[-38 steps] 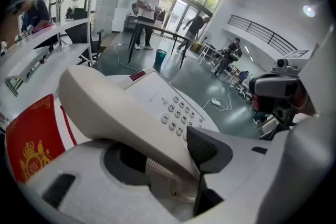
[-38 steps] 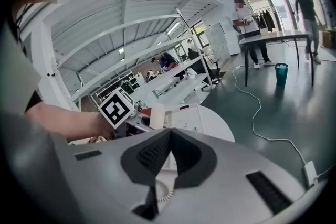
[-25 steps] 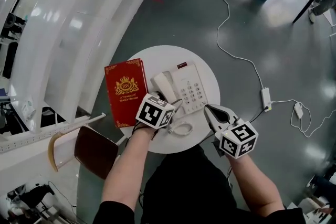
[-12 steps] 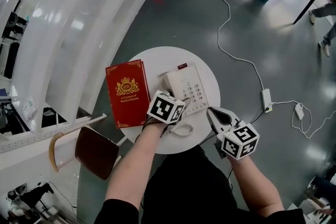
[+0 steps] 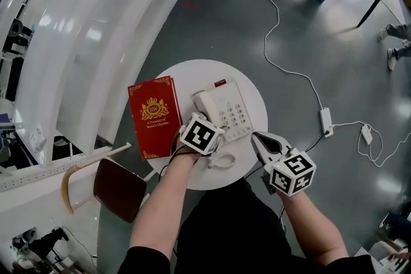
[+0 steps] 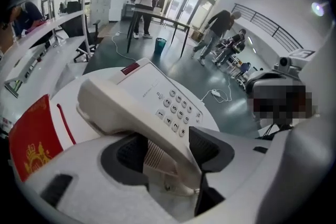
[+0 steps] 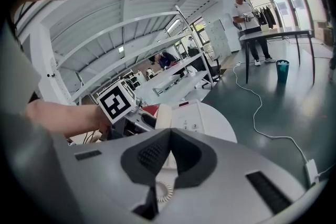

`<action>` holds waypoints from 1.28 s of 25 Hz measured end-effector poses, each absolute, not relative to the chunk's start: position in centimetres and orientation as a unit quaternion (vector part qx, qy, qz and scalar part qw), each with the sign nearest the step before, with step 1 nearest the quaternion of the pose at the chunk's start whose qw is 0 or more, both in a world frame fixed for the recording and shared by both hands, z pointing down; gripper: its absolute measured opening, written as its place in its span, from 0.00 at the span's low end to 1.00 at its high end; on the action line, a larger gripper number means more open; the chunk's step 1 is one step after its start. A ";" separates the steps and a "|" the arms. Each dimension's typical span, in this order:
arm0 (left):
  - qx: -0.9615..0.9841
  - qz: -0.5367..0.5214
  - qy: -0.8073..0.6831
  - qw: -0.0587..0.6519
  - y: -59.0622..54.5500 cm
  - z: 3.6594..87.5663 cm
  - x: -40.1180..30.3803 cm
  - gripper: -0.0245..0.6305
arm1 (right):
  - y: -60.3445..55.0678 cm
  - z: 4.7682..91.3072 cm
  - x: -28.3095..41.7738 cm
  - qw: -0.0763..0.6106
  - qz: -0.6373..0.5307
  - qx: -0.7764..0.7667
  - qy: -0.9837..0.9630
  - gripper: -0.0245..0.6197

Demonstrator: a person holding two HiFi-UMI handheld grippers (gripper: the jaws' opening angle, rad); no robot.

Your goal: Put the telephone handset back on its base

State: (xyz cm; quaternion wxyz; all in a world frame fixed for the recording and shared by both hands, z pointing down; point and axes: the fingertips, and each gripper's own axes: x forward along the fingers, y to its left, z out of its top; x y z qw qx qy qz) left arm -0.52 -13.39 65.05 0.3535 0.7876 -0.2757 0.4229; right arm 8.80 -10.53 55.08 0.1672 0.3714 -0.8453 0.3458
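Handset (image 6: 118, 105) of smooth cream plastic, coiled cord (image 5: 223, 161), round white table (image 5: 192, 74)

- Head view: high over the round white tabletop (image 5: 186, 74), looking steeply down. It takes in the whole top and much grey floor (image 5: 257, 29).
- Left gripper view: low and very near, just over the cream push-button telephone (image 6: 168, 105). It faces along its jaws toward the far glass doors (image 6: 184, 0).
- Right gripper view: at the tabletop's near edge, set further back. It faces along its jaws toward the white shelving (image 7: 131, 29).
- Shared: the telephone shows in all three views. The red hardback book (image 6: 31, 149) shows plainly in the head and left gripper views.
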 end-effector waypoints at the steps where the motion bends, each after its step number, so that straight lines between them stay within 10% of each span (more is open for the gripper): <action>1: 0.790 0.409 -0.270 0.368 -13.5 64.7 -0.6 0.42 | -10.5 55.2 8.6 0.168 0.347 0.369 -0.846 0.05; 32: 0.742 0.265 -0.398 0.470 -14.6 64.4 0.4 0.35 | -9.7 56.1 8.3 0.179 0.354 0.356 -0.846 0.05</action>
